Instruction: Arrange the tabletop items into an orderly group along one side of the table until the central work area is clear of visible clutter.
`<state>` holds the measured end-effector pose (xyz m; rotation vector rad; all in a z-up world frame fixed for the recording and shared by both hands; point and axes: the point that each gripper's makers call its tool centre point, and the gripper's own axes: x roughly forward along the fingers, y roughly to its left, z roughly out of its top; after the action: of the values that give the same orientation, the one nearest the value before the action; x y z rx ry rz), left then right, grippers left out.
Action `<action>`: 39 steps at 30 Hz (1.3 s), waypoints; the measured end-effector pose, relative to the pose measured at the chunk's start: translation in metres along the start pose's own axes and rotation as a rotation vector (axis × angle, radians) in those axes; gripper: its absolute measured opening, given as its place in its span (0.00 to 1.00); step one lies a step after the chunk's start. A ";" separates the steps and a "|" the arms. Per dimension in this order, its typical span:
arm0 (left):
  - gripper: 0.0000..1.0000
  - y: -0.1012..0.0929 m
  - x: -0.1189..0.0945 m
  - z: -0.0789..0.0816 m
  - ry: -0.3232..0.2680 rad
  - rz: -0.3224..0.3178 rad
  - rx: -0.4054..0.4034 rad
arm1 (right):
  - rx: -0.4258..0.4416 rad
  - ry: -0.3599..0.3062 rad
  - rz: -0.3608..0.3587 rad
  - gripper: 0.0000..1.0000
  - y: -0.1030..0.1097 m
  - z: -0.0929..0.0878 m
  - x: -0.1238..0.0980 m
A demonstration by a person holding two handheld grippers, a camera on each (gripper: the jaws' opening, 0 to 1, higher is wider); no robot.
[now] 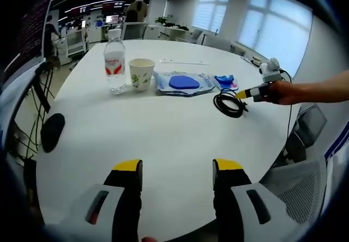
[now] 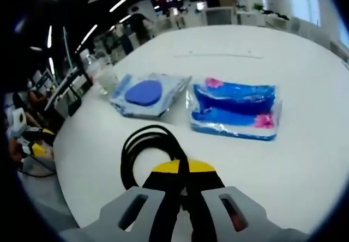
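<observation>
Cable (image 2: 147,149), a black coil, lies on the table (image 1: 163,138) just right of the blue packet (image 2: 234,111), clamped in the right tongs (image 2: 182,168). Risk: dragging could spring loops loose or snag that packet. Left tongs (image 1: 177,168) gape empty. Count: one water bottle (image 1: 114,62), one paper cup (image 1: 141,74), two packets, one cable.

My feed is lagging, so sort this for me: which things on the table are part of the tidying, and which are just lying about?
Part of the job:
- black cable coil, gripped by the right tongs
- water bottle
- paper cup
- pack with blue disc
- blue and pink pack

Just lying about:
- black object near the table edge
- mesh chair
</observation>
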<state>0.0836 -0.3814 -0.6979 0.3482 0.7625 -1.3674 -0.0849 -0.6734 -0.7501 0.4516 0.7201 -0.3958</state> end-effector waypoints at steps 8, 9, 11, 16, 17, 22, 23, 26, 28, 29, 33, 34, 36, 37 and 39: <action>0.51 0.003 -0.001 0.000 -0.001 0.003 0.003 | 0.002 -0.003 -0.012 0.00 -0.007 0.007 0.002; 0.51 0.003 -0.002 0.001 -0.002 0.003 0.002 | 0.002 -0.004 -0.014 0.00 -0.007 0.008 0.002; 0.51 0.003 -0.002 0.001 -0.004 0.003 0.000 | 0.004 -0.006 -0.018 0.00 -0.009 0.010 0.002; 0.51 0.004 -0.001 0.002 -0.005 0.003 0.002 | 0.005 -0.010 -0.022 0.00 -0.013 0.014 0.003; 0.51 0.004 -0.001 0.002 -0.005 0.003 0.003 | 0.003 -0.012 -0.022 0.00 -0.013 0.015 0.002; 0.51 0.003 -0.001 0.003 -0.008 0.001 0.004 | 0.005 -0.009 -0.024 0.00 -0.013 0.014 0.002; 0.51 0.003 -0.001 0.003 -0.007 0.002 0.004 | 0.006 -0.008 -0.024 0.00 -0.013 0.013 0.002; 0.51 0.004 -0.002 0.003 -0.008 0.002 0.003 | 0.007 -0.005 -0.023 0.00 -0.013 0.012 0.001; 0.51 0.005 -0.002 0.002 -0.007 0.004 0.002 | 0.006 -0.004 -0.023 0.00 -0.013 0.012 0.001; 0.51 0.005 -0.002 0.002 -0.006 0.004 0.002 | 0.005 -0.003 -0.023 0.00 -0.014 0.011 0.001; 0.51 0.005 -0.004 0.001 -0.006 0.003 0.001 | -0.007 0.002 -0.026 0.00 -0.013 0.010 0.001; 0.51 0.005 -0.004 0.001 -0.006 0.003 0.000 | -0.007 0.000 -0.025 0.00 -0.013 0.011 0.001; 0.51 0.006 -0.004 0.001 -0.006 0.003 -0.001 | -0.005 -0.003 -0.022 0.00 -0.012 0.011 0.001; 0.51 0.006 -0.005 0.001 -0.006 0.003 -0.001 | -0.005 -0.002 -0.021 0.00 -0.013 0.011 0.001; 0.51 0.005 -0.005 0.001 -0.007 0.001 0.000 | -0.008 0.000 -0.021 0.00 -0.013 0.010 0.001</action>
<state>0.0890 -0.3770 -0.6951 0.3442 0.7562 -1.3669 -0.0850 -0.6895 -0.7472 0.4368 0.7264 -0.4127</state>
